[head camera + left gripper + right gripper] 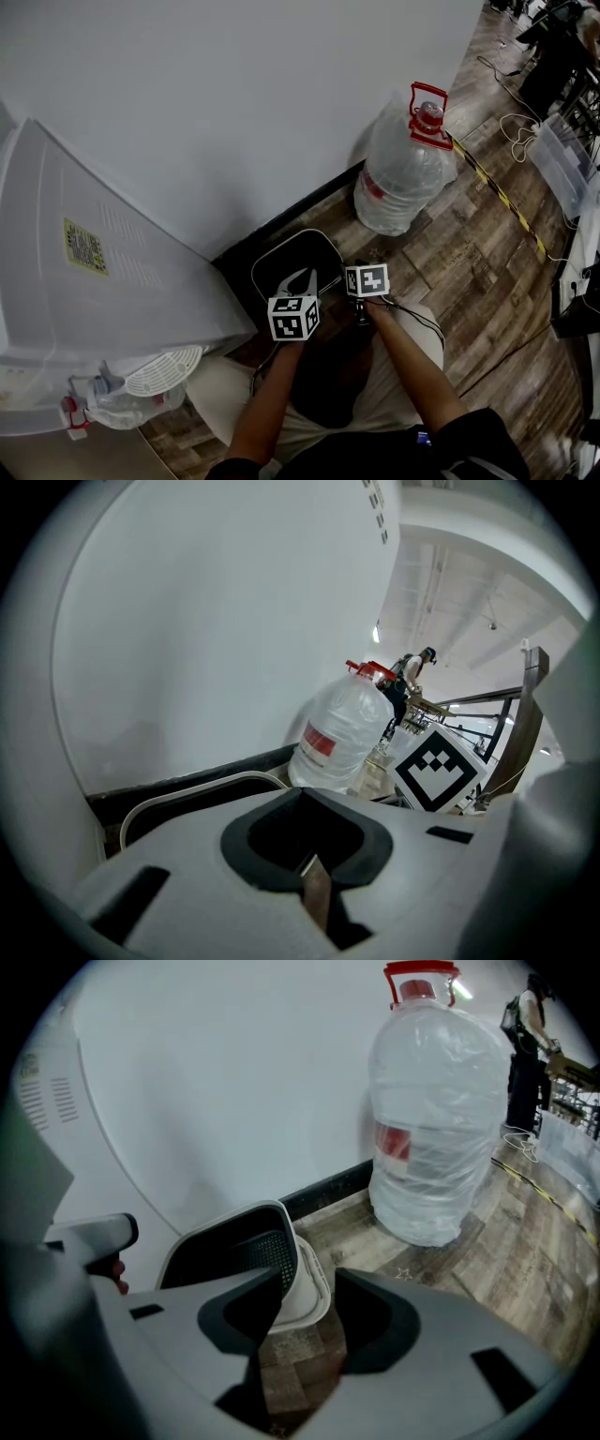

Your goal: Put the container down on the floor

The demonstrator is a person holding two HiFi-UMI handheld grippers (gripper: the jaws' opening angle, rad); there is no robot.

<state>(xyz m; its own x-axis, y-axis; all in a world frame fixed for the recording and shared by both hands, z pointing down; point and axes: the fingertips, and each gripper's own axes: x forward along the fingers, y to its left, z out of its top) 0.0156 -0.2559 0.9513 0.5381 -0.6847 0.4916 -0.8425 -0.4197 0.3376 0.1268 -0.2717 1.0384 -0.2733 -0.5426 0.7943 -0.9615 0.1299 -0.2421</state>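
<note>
White container on the wooden floor (by the wall), right tool released, left tool clenched empty.

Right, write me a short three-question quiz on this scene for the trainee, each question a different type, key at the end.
1. True or false: the container stands on the floor, close to the wall.
2. Pick one. The jaws of the right gripper are: A) shut on the container's rim; B) apart, with bare floor showing between them; C) shut on a cable.
3. Fill the gap: the cap and carry handle of the big water bottle are ____ in colour.

Key: 1 true; 2 B; 3 red.
</note>
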